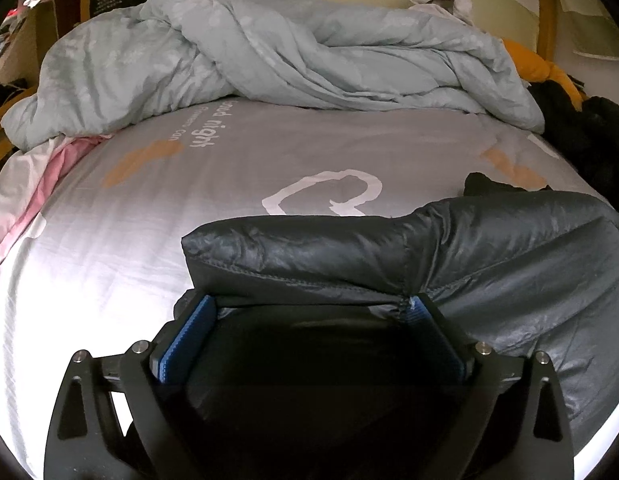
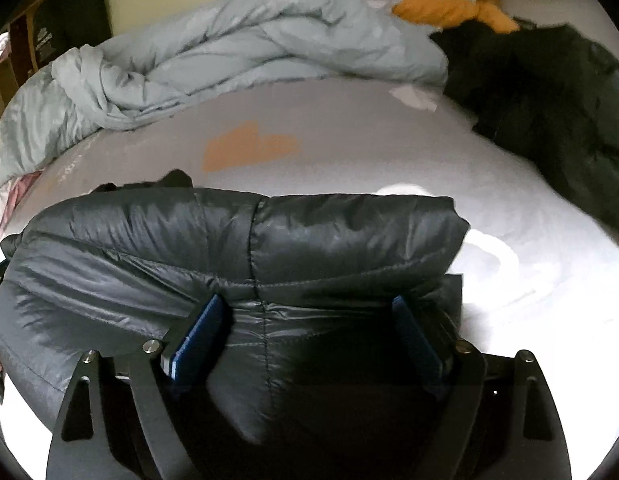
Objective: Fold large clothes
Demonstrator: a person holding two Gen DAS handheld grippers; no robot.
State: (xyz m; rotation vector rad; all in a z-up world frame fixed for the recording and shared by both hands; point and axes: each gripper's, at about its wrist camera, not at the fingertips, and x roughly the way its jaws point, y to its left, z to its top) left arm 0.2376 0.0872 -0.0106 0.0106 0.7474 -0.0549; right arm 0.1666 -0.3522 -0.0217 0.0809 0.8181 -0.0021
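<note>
A dark grey puffer jacket [image 1: 489, 248] lies folded on the bed, also filling the lower right wrist view [image 2: 237, 248]. My left gripper [image 1: 311, 304] has its blue-padded jaws wide apart, with the jacket's near left edge bulging between the fingertips [image 1: 203, 312]. My right gripper [image 2: 307, 308] is also wide apart, jaws straddling the jacket's near right part, the pads [image 2: 205, 320] resting against the fabric. Neither gripper pinches the cloth.
The grey printed bedsheet [image 1: 229, 184] stretches ahead. A crumpled pale blue duvet [image 1: 269, 52] lies along the far side. A second dark jacket [image 2: 549, 108] and an orange cloth [image 2: 441, 8] lie far right. Pink-white fabric [image 1: 41, 184] lies at the left edge.
</note>
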